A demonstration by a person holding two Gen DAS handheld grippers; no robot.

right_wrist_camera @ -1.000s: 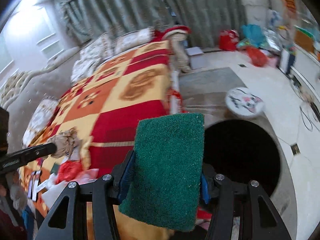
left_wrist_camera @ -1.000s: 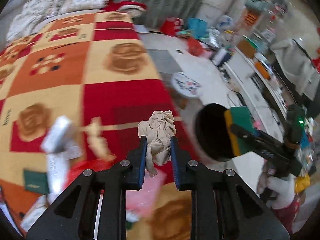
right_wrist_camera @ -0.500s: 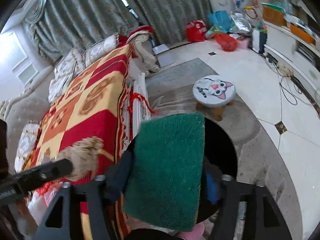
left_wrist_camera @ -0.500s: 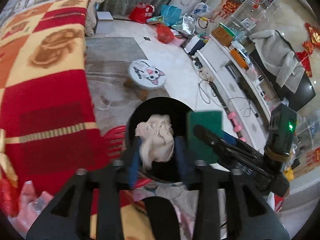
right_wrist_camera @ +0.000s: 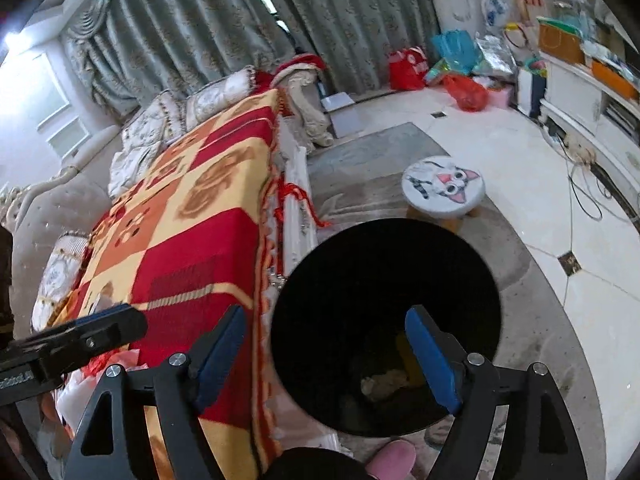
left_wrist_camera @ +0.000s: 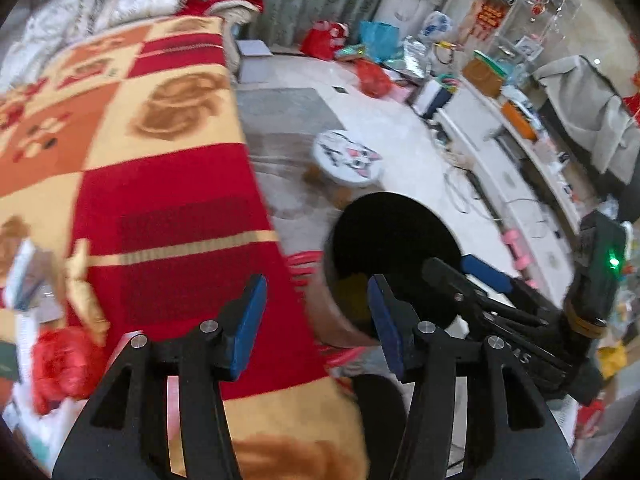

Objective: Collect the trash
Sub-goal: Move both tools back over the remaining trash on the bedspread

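My left claw [left_wrist_camera: 316,320] is opening, and nothing sits between its blue pads. My right claw [right_wrist_camera: 324,354] is opening too, with nothing in it, right over the round black trash bin [right_wrist_camera: 460,248]. The bin stands on the floor just beside the bed with the red, orange and yellow checked blanket [right_wrist_camera: 188,236]. Down in the dark bin lie a crumpled tan rag [right_wrist_camera: 384,382] and a bit of yellow sponge [right_wrist_camera: 404,344]. More trash, like a red crinkly bag [left_wrist_camera: 60,360], lies on the blanket.
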